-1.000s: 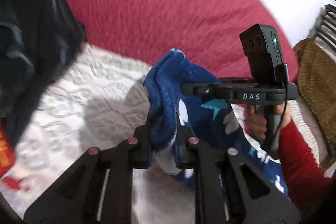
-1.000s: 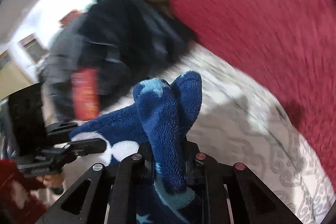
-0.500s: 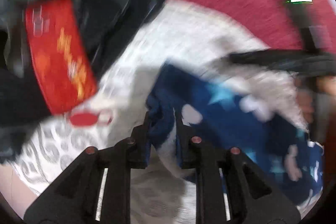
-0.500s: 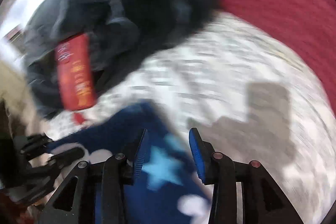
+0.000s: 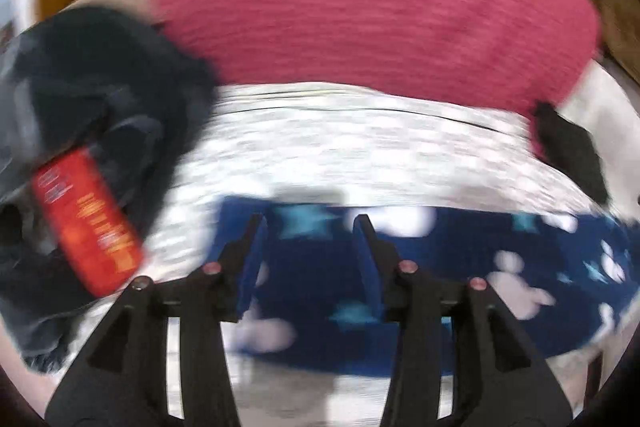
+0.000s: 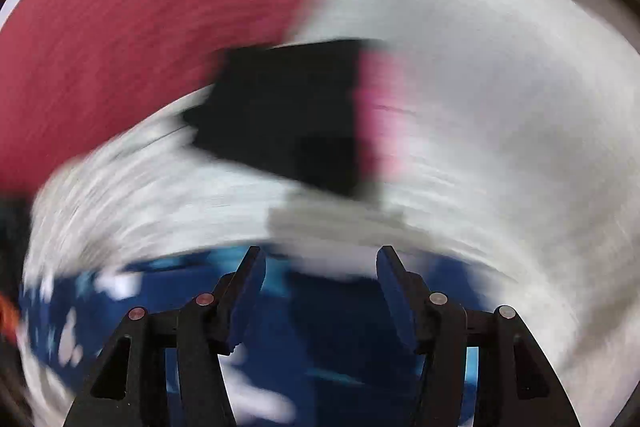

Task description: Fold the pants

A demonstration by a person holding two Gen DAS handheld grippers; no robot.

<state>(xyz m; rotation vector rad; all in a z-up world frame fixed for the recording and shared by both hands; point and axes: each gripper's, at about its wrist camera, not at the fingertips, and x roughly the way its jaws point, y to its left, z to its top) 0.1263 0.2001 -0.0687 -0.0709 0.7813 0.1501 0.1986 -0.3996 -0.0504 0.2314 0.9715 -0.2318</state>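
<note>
**Pants lie flat as both grippers spread apart**

Pants (image 5: pixel 460 267) of dark blue fleece, printed with light blue stars and white shapes, lie stretched out across a white bedspread (image 5: pixel 360 155) with a pale grey pattern. In the left wrist view they run as a long band from below the gripper out to the right edge of the picture.

The left gripper (image 5: pixel 308 259) hangs just above the near end of the pants. Its jaws have just been opening and now stand spread, with blue fabric visible in the gap beneath them; the pads do not press on the cloth. The right gripper (image 6: pixel 320 287) is likewise parted, its jaws having just been opening too, and the blue fleece shows below and between them without being pinched.

Beyond the bedspread lies a wide red blanket (image 5: pixel 360 7) with a ribbed weave. To the left, in the left wrist view, sits a heap of dark clothing (image 5: pixel 100 87) bearing a red label (image 5: pixel 86 223) with orange markings. In the right wrist view a black boxy object (image 6: pixel 280 115) sits on the bedspread ahead of the gripper; the heavy blur makes it impossible to say what it is. Both pictures are smeared by motion, so finer detail cannot be read.
</note>
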